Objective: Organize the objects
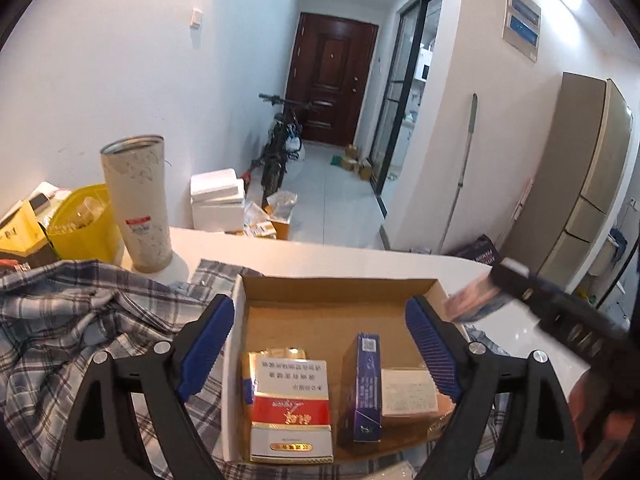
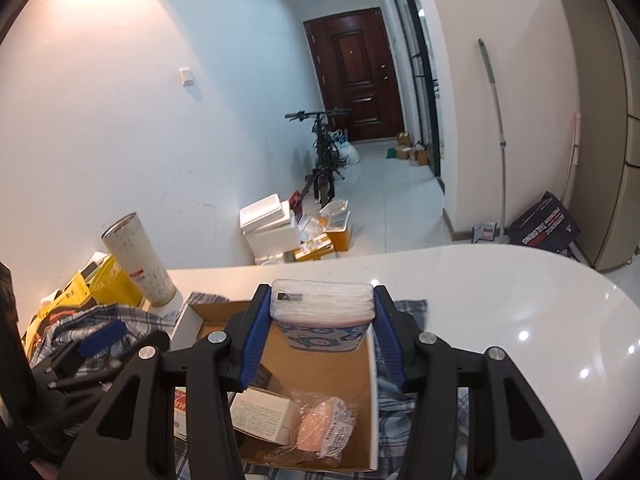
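Note:
An open cardboard box (image 1: pixel 320 304) lies on a plaid shirt on the white table. Inside it are a red, white and gold carton (image 1: pixel 290 404), a dark blue box (image 1: pixel 362 388) standing on edge, a small beige box (image 1: pixel 408 396) and a wrapped pink item (image 2: pixel 324 424). My left gripper (image 1: pixel 320 344) is open above the box with nothing between its blue pads. My right gripper (image 2: pixel 321 300) is shut on a soft tissue pack (image 2: pixel 322 308) with a blue printed wrapper, which it holds over the box's far right corner. In the left wrist view the pack (image 1: pixel 474 306) is blurred.
The plaid shirt (image 1: pixel 80 320) spreads to the left of the box. Behind it stand a tall white cylinder (image 1: pixel 138 204) and a yellow bag (image 1: pixel 82 224) among other boxes. The table (image 2: pixel 500 292) runs to the right. A bicycle and foam boxes stand on the floor beyond.

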A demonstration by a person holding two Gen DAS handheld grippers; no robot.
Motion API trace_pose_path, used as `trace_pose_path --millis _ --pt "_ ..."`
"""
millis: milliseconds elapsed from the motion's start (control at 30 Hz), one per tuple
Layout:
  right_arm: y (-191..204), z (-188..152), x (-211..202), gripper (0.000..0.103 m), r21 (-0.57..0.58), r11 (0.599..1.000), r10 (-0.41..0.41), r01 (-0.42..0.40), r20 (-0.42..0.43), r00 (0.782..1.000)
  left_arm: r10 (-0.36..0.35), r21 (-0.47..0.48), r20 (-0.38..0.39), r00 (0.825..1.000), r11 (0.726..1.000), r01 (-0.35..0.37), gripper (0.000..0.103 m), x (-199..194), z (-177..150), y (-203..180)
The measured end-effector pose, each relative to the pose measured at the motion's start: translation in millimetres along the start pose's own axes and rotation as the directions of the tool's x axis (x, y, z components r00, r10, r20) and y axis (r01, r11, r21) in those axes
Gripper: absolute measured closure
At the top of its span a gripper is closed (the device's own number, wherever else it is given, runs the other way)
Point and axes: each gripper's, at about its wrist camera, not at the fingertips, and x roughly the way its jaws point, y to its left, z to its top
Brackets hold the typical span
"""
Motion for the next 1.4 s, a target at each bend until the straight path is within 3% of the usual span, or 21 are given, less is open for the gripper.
trace_pose_path --millis 333,600,700,800,967,1167,1333,1400 --pt "4 -26 39 0.054 -0.077 0.995 -0.064 0.058 -0.088 0.994 0.022 -0.003 0.024 0.999 1.0 -0.022 0.013 -9 5 2" --pt "7 -34 48 0.054 -0.105 0.993 -0.058 0.045 -0.132 0.99 -0.001 0.039 0.023 1.0 0.999 0.0 0.013 -12 3 -7" --pt "8 -33 47 0.047 -0.113 0.993 -0.059 0.045 -0.131 0.99 0.0 0.046 0.03 1.0 0.999 -0.001 0.013 -13 3 -9" --pt "6 -30 41 0.023 -0.1 0.992 -0.084 0.074 -0.096 0.992 0.004 0.05 0.042 0.999 0.999 -0.006 0.013 -16 4 -10" --pt "2 -18 21 0.016 -0.073 0.993 -0.098 0.096 -0.028 0.995 -0.001 0.055 0.059 0.998 0.999 -0.002 0.013 -24 8 -10" --pt "9 -1 -10 0.011 -0.097 0.988 -0.117 0.124 0.079 0.99 0.005 0.079 0.135 0.991 0.997 -0.016 0.013 -51 18 -13" --pt "15 18 -48 0.01 -0.072 0.995 -0.055 0.066 0.148 0.987 0.013 0.128 0.27 0.963 0.991 -0.05 0.013 -98 29 -21" --pt "19 25 -70 0.003 -0.07 0.995 -0.049 0.064 0.201 0.978 0.028 0.152 0.334 0.942 0.985 -0.083 0.013 -122 32 -28"
